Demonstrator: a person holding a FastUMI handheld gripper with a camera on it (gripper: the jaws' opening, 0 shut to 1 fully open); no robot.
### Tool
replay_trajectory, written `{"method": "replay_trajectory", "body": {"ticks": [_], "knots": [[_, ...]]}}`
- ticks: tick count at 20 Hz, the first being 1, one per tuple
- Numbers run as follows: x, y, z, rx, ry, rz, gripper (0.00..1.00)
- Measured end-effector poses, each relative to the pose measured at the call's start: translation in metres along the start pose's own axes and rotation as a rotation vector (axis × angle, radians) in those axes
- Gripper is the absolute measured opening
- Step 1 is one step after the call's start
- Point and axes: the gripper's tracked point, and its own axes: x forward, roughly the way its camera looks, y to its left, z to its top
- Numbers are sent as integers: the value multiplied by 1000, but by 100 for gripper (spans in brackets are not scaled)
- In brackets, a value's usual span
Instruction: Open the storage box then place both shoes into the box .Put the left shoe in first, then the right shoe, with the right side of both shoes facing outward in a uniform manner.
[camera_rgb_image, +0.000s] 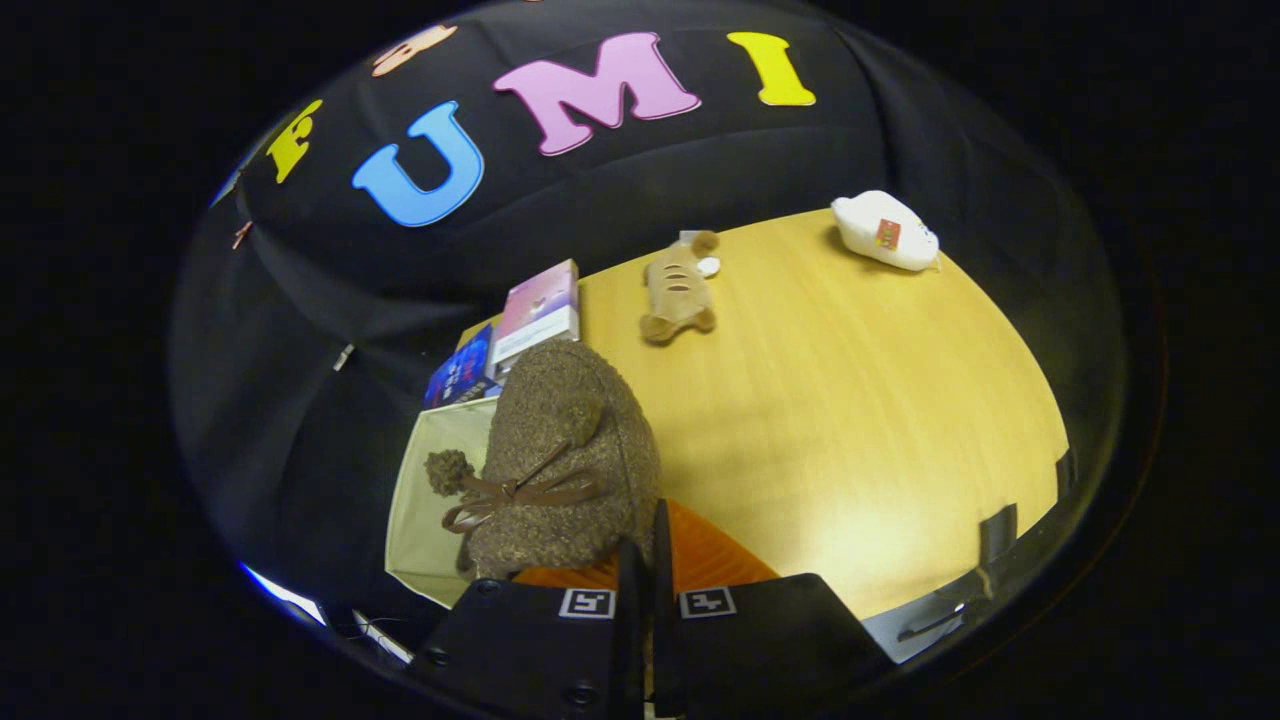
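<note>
A brown fuzzy shoe (570, 450) with a brown ribbon bow and pom-poms hangs just ahead of my fingers, toe pointing away. My gripper (645, 570) is shut on the shoe's near edge, the two fingers almost touching. A ribbed orange surface (705, 555) shows right beside the fingers; I cannot tell whether it belongs to the shoe. Under and to the left of the shoe lies the open cream storage box (425, 510); part of its pale inside shows and the rest is hidden by the shoe. The shoe is partly over the box and partly over the wooden table (850, 400).
A pink-and-white book (540, 310) and a blue box (460, 370) stand beyond the storage box. A tan plush toy (678, 290) lies farther back on the table, and a white soft object (885, 232) sits at the far right corner.
</note>
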Motion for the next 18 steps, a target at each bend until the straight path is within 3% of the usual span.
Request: {"method": "replay_trajectory", "body": {"ticks": [6, 10, 18], "knots": [[32, 108, -15, -70, 37, 105, 9], [57, 141, -29, -30, 87, 109, 9], [99, 131, -48, -25, 126, -27, 10]]}}
